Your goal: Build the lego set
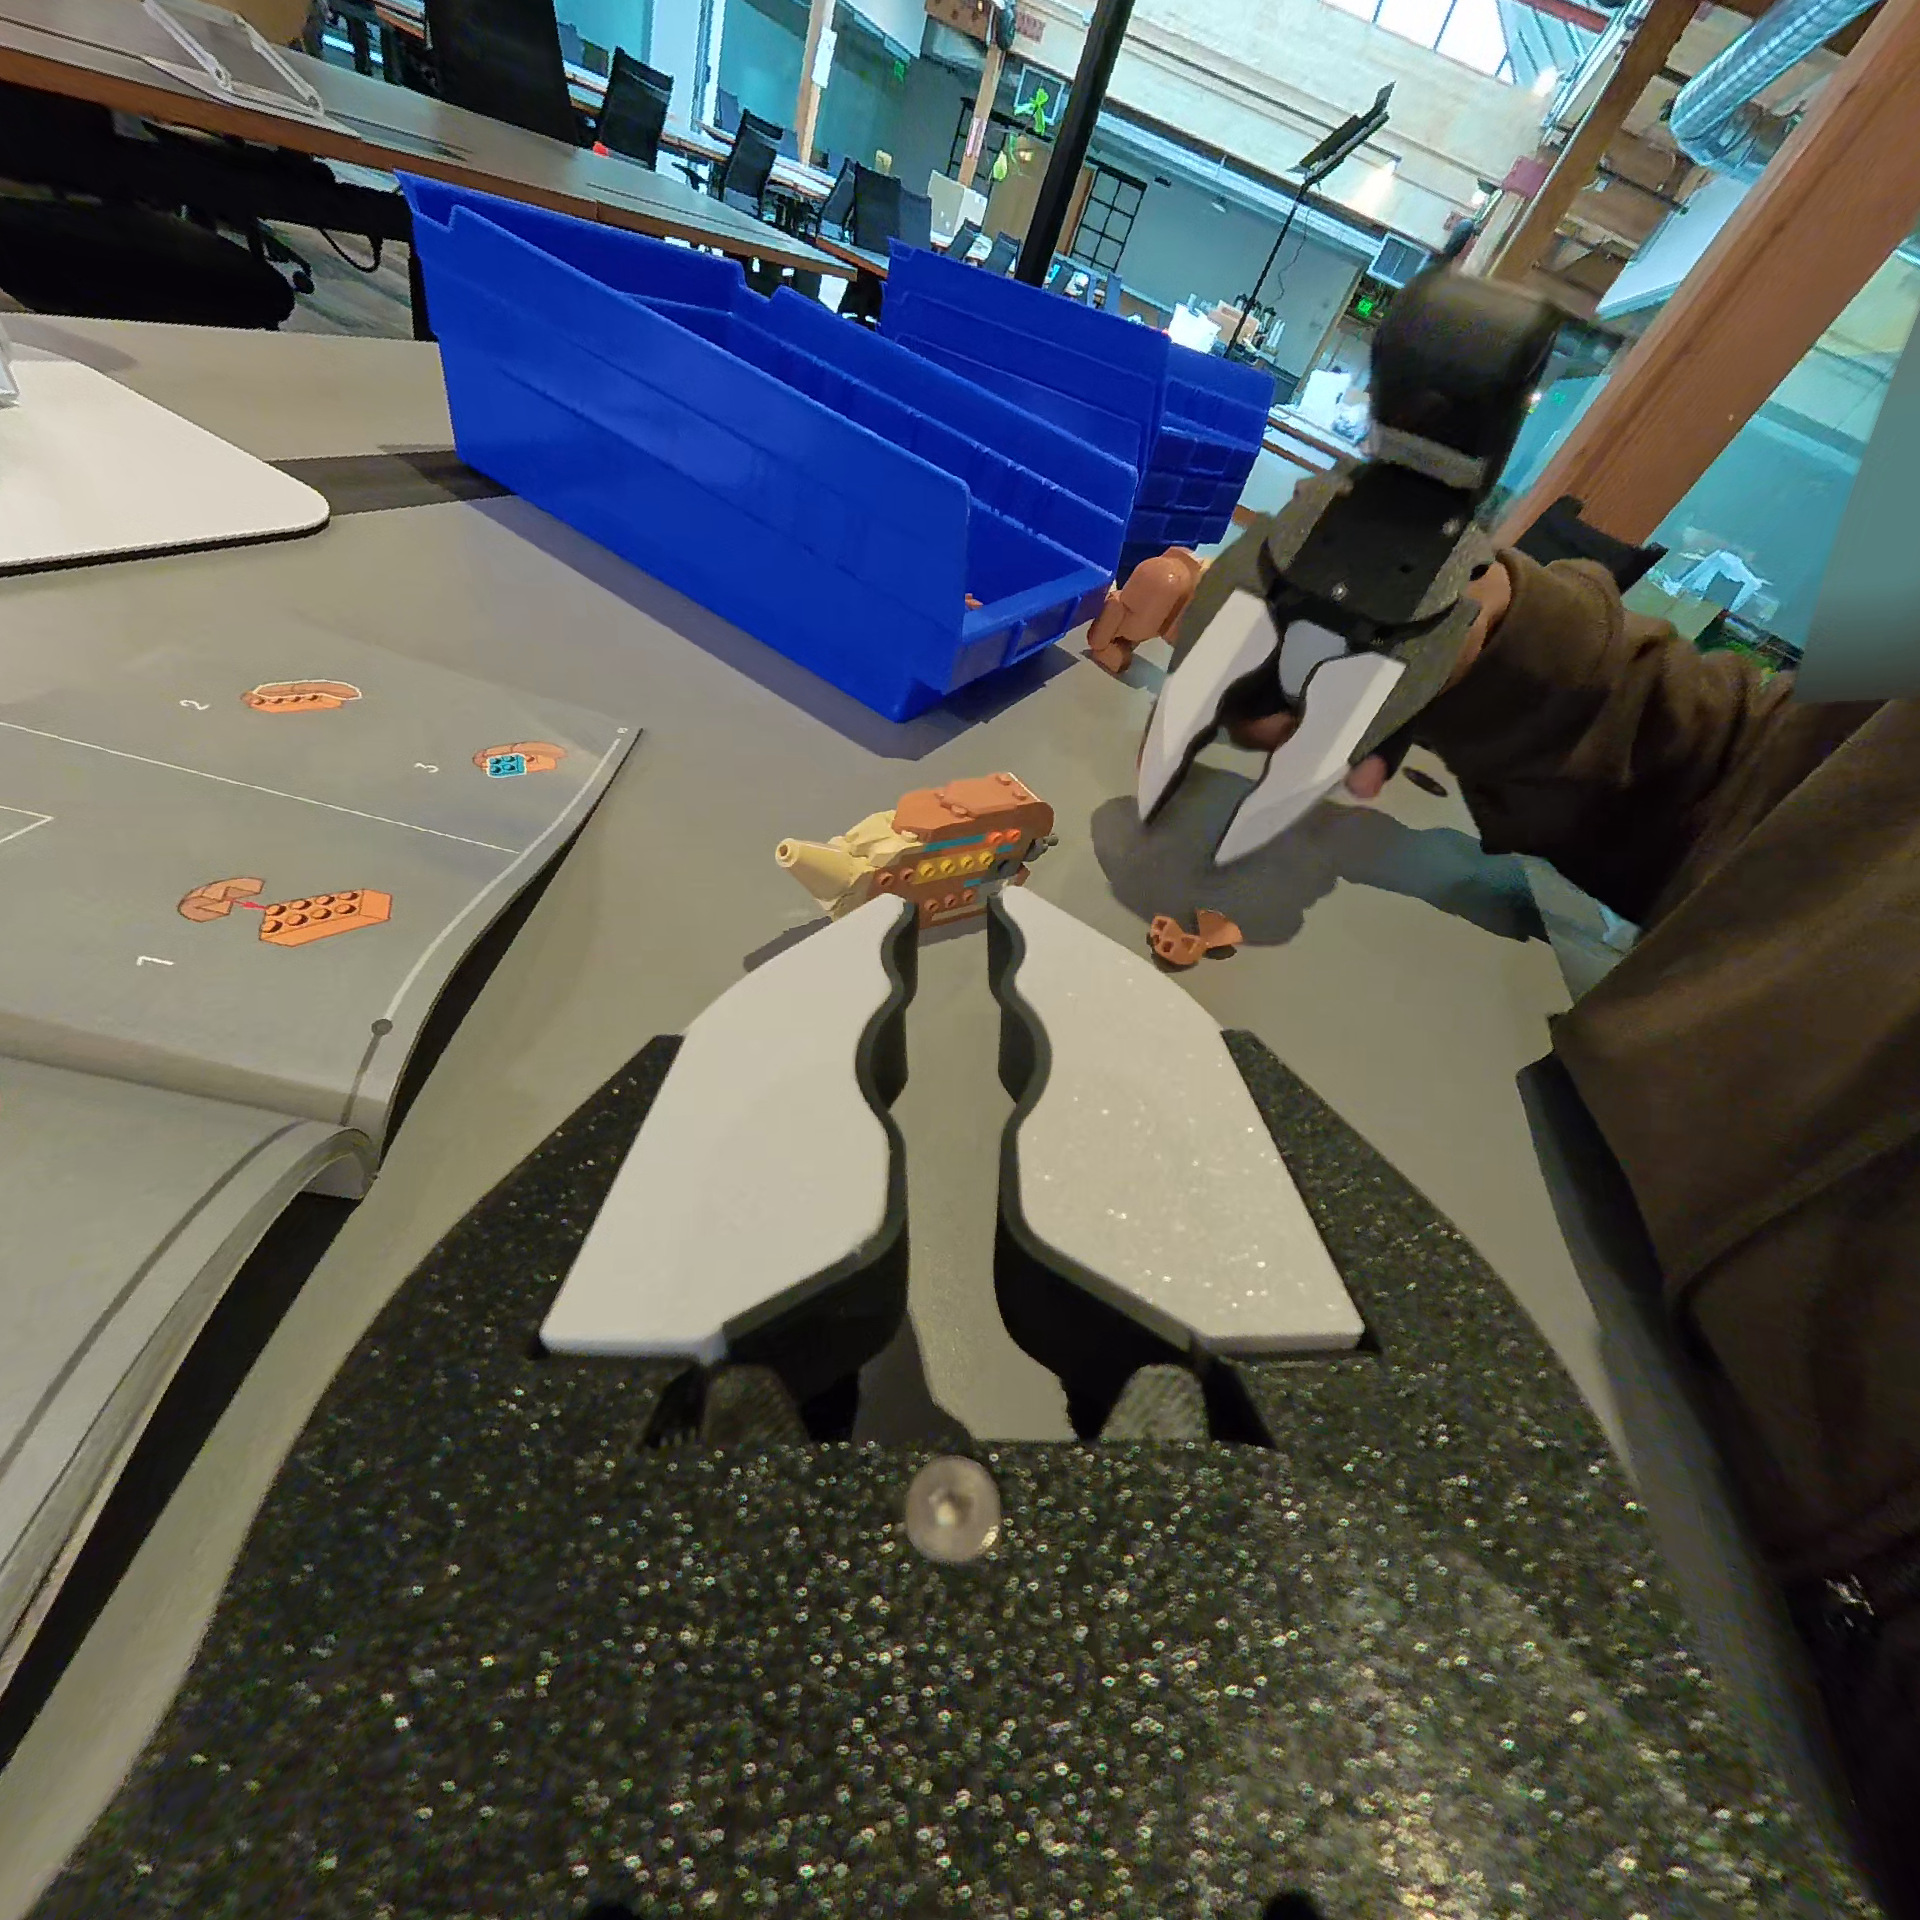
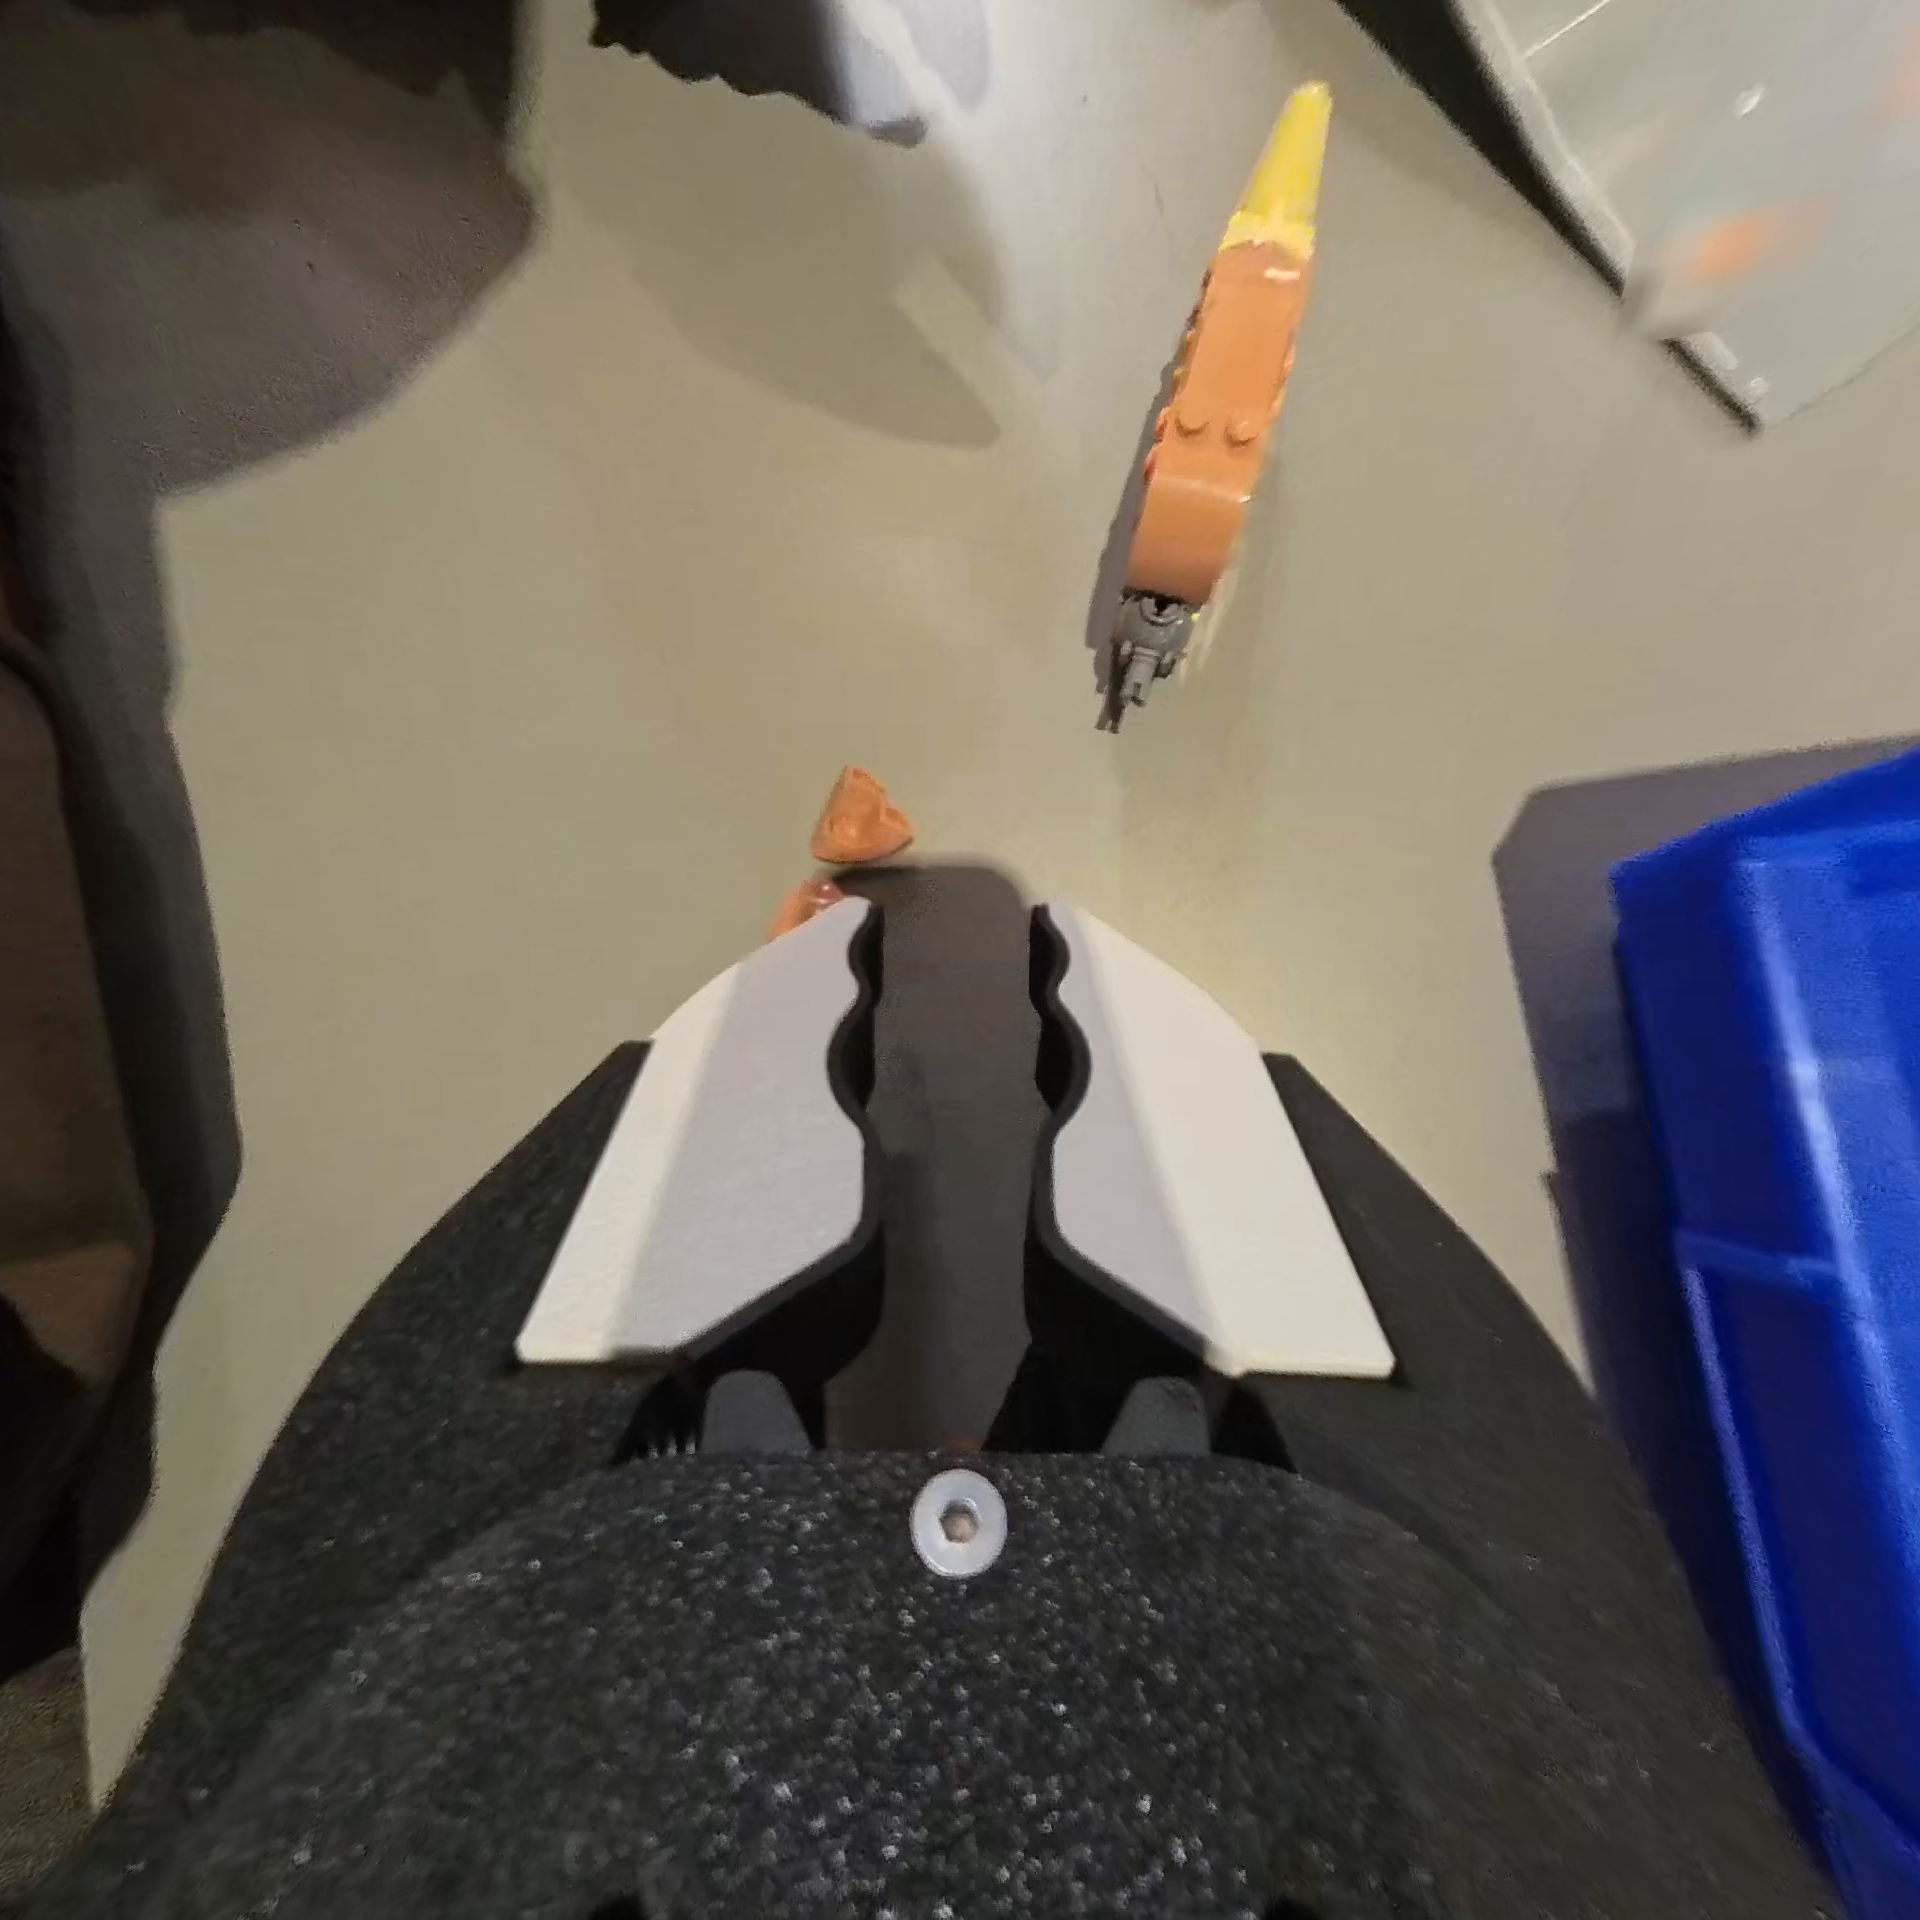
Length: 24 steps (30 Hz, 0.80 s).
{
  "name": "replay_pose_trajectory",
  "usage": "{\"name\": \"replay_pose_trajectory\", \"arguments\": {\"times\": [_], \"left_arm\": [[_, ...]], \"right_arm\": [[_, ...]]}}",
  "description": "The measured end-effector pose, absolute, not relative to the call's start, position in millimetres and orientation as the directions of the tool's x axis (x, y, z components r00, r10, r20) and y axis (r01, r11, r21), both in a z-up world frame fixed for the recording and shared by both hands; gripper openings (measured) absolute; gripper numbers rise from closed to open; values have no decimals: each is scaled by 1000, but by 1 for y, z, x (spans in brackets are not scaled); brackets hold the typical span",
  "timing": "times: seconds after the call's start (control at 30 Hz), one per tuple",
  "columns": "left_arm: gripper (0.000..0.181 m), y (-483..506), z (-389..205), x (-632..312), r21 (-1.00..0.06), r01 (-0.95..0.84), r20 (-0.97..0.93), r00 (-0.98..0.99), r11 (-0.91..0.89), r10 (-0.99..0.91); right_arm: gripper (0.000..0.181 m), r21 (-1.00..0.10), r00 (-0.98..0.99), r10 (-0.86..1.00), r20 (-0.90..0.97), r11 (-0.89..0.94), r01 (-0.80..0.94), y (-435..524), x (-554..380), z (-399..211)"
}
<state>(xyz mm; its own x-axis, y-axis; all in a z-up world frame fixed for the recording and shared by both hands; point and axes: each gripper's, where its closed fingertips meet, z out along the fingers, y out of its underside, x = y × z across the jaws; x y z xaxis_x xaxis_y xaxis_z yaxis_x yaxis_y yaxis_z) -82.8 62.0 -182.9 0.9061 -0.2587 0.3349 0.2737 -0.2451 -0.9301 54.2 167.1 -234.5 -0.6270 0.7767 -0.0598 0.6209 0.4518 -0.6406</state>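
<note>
1. Lego model (image 1: 925, 847) — orange-brown body, cream snout, a row of yellow studs along its side — sits on the grey table (image 1: 665, 665), just beyond the left gripper's tips. Long axis runs left-right in the left wrist view: cream nozzle points left toward the booklet, grey connector end points right. In the right wrist view the model (image 2: 1210, 416) runs away from the camera, grey connector nearest.
2. Left gripper (image 1: 948, 914): jaws narrowly parted, tips flanking the model's lower edge; whether they pinch it I cannot tell.
3. Loose orange-brown pieces (image 1: 1195, 932) — two, close together on the table, right of the model; they show again (image 2: 857, 831) just off the right gripper's left fingertip.
4. Right gripper (image 1: 1195, 831): above the loose pieces, tips angled down, jaws apart, nothing between them; own view (image 2: 956, 914) shows the same gap.
5. One larger pinkish-brown sub-assembly (image 1: 1143, 608) stands by the bin's near corner.
6. Blue bins (image 1: 727, 499): at least two, side by side, behind the model.
7. One instruction booklet (image 1: 260, 883) lies open at left.
</note>
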Motion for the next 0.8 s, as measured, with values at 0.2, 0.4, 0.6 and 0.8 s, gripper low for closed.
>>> {"name": "replay_pose_trajectory", "arguments": {"times": [0.2, 0.4, 0.6, 0.8], "left_arm": [[12, 62, -183, -83, -930, 272, 334, 907, -247, -258], [12, 63, -184, -82, -931, 265, 328, 909, -251, -258], [12, 62, -182, -84, -930, 278, 337, 906, -238, -257], [12, 62, -183, -80, -930, 273, 336, 903, -247, -268]], "right_arm": [[26, -597, -568, 806, 167, 541, 593, 238, 39, -177], [26, -417, -323, 930, 173, 367, 831, 349, -38, -181], [35, -260, -202, 962, 181, 245, 934, 396, -84, -233], [39, -211, -191, 960, 204, 234, 949, 406, -89, -254]]}}
